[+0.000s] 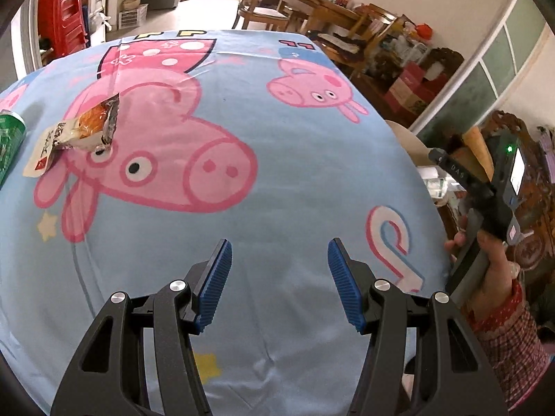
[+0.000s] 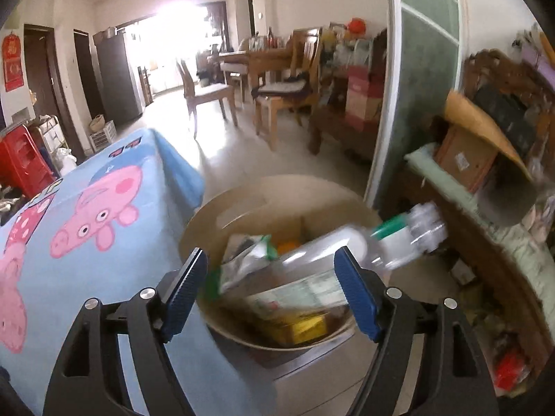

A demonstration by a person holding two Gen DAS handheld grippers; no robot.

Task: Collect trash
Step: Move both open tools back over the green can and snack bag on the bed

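Observation:
My left gripper [image 1: 279,263] is open above the blue cartoon-pig tablecloth [image 1: 295,159], with nothing between its fingers. A torn snack wrapper [image 1: 78,131] lies on the cloth at the far left, and a green can [image 1: 10,138] stands beside it at the picture's edge. My right gripper [image 2: 270,270] is open over a round tan bin [image 2: 194,232] next to the table. A clear plastic bottle [image 2: 392,239] with a green-and-white label hangs blurred over the bin. It crosses behind the right finger, and neither pad presses on it. Wrappers and packets [image 2: 249,260] lie inside the bin.
The table's right edge [image 2: 180,187] runs along the bin. A wooden bench with a green cushion, boxes and clutter [image 2: 485,173] stands to the bin's right. Dining chairs and a table [image 2: 263,69] are farther back. A person's hand in a checked sleeve [image 1: 496,270] holds the right gripper's handle.

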